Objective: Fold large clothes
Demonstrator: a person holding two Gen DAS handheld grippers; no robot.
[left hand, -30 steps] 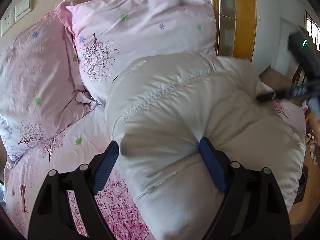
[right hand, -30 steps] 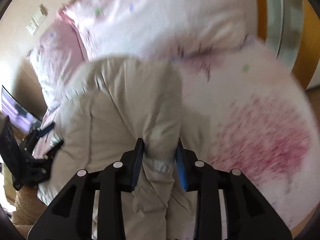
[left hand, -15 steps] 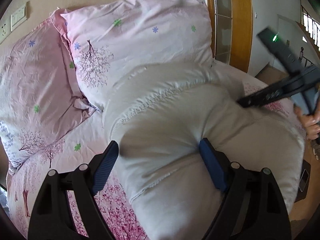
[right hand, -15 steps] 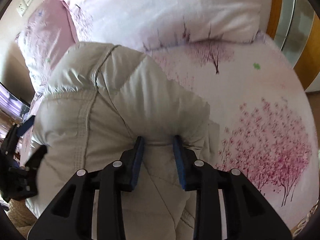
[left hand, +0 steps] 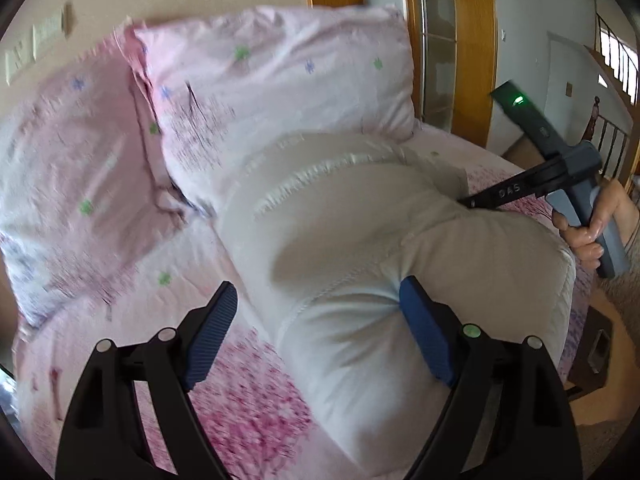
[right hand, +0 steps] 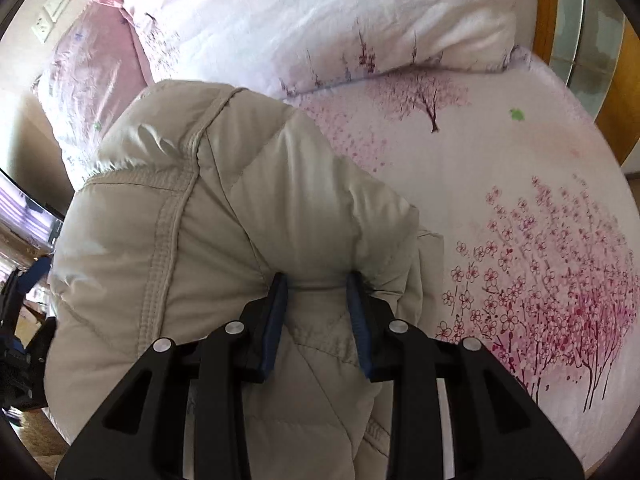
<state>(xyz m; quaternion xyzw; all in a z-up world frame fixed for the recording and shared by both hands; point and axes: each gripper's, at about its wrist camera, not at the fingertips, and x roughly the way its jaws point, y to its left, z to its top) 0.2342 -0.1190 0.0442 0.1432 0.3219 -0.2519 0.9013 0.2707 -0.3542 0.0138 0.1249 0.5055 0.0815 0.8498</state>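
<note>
A bulky beige padded jacket (left hand: 360,240) lies bunched on the pink flowered bed; it also fills the left of the right wrist view (right hand: 224,216). My left gripper (left hand: 316,316) is wide open, its right pad pressed into the jacket's near bulge, its left pad free over the sheet. My right gripper (right hand: 316,300) is shut on a thick fold of the jacket. It shows in the left wrist view (left hand: 472,202) at the jacket's far right side, held by a hand.
Two pink pillows (left hand: 272,92) stand against the wall behind the jacket. The flowered sheet (right hand: 520,208) spreads to the right. A wooden door frame (left hand: 472,48) is behind the bed. A screen (right hand: 24,212) stands at far left.
The jacket has settled lower onto the bed. My right gripper has moved down and nearer the bed with the fold still held. The left gripper stays open against the bulge.
</note>
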